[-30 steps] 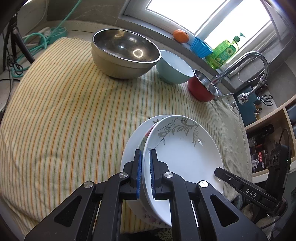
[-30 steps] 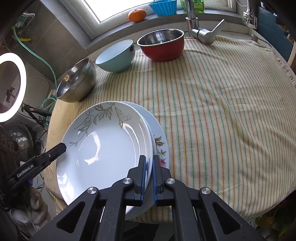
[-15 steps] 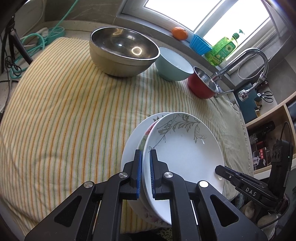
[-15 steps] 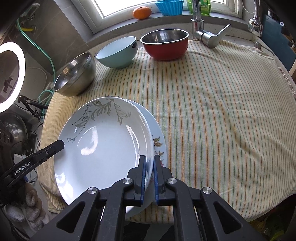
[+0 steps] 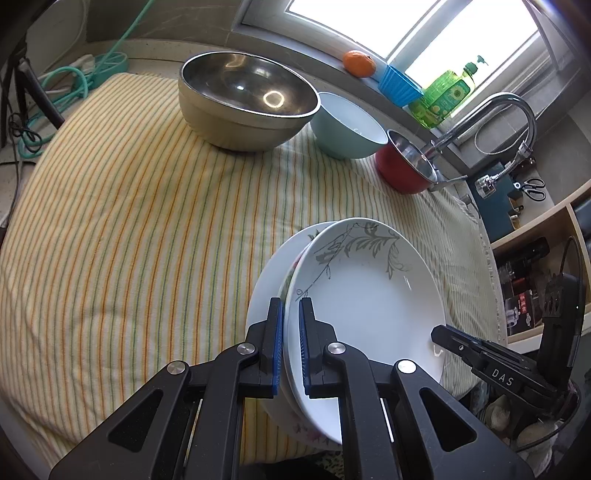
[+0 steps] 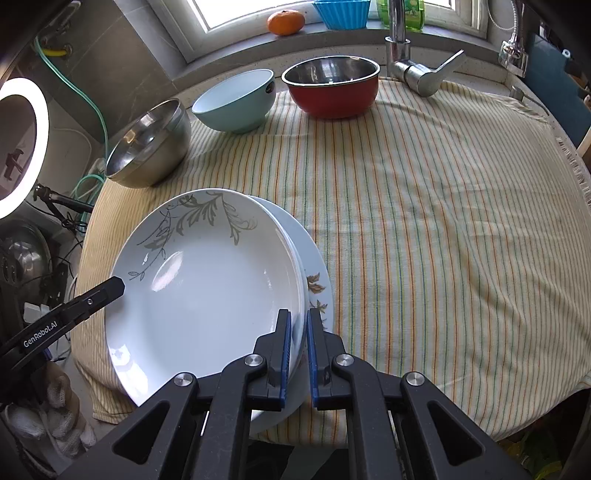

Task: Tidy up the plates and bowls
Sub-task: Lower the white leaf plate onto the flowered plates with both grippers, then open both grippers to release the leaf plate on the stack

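Note:
A white plate with a grey leaf pattern [image 5: 369, 295] [image 6: 207, 291] is held over the near edge of the striped cloth. It sits on a flowered plate [image 5: 269, 280] [image 6: 317, 288] just under it. My left gripper [image 5: 291, 317] is shut on the leaf plate's rim at one side. My right gripper [image 6: 298, 325] is shut on its rim at the other side. A steel bowl [image 5: 247, 99] [image 6: 151, 147], a light blue bowl [image 5: 347, 125] [image 6: 236, 99] and a red bowl [image 5: 402, 166] [image 6: 332, 85] stand in a row at the far edge.
The striped cloth [image 5: 129, 221] [image 6: 424, 221] covers the counter. A faucet [image 5: 491, 118] [image 6: 410, 55] rises behind the red bowl. An orange [image 6: 286, 21], a blue cup [image 6: 341, 13] and a green soap bottle [image 5: 443, 96] stand on the windowsill. A ring light [image 6: 22, 147] is at the left.
Both grippers have carried the leaf plate a little further over the cloth toward the bowls. The grips have not changed.

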A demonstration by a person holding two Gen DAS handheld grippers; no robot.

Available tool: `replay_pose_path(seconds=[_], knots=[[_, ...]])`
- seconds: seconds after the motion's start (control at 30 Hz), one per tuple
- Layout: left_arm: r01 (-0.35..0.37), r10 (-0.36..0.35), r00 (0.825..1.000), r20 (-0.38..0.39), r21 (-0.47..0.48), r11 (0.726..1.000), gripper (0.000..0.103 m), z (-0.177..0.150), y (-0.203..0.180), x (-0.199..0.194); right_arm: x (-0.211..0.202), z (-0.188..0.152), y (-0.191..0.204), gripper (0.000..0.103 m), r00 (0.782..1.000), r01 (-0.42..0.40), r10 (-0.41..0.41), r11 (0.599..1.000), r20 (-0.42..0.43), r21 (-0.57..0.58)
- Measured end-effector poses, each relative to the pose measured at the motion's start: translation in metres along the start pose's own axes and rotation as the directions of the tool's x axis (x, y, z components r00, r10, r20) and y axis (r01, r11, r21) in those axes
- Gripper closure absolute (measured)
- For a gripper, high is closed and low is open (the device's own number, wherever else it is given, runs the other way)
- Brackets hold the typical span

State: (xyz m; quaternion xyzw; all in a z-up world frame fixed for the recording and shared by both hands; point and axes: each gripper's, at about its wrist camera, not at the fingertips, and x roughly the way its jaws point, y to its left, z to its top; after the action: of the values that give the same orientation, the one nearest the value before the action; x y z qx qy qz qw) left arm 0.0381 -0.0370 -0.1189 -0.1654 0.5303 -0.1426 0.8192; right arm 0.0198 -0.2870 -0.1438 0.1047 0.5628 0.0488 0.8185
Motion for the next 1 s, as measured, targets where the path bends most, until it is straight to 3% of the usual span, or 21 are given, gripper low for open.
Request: replay_pose_path(seconds=[0.6, 1.0], knots=[[0.000, -0.001, 0.999, 0.037, 0.021, 1.000, 0.097, 0.004, -0.001, -0.019, -0.006, 0.001, -0.002, 0.093, 1.000, -0.017, 0.017, 1.000, 0.005, 0.023], [0.005, -0.006, 0.998, 0.070, 0.008, 1.000, 0.095, 0.012, 0.010, -0.039, -0.031, 0.009, -0.008, 0.081, 0.996, -0.038, 0.031, 0.996, 0.083, 0.081]])
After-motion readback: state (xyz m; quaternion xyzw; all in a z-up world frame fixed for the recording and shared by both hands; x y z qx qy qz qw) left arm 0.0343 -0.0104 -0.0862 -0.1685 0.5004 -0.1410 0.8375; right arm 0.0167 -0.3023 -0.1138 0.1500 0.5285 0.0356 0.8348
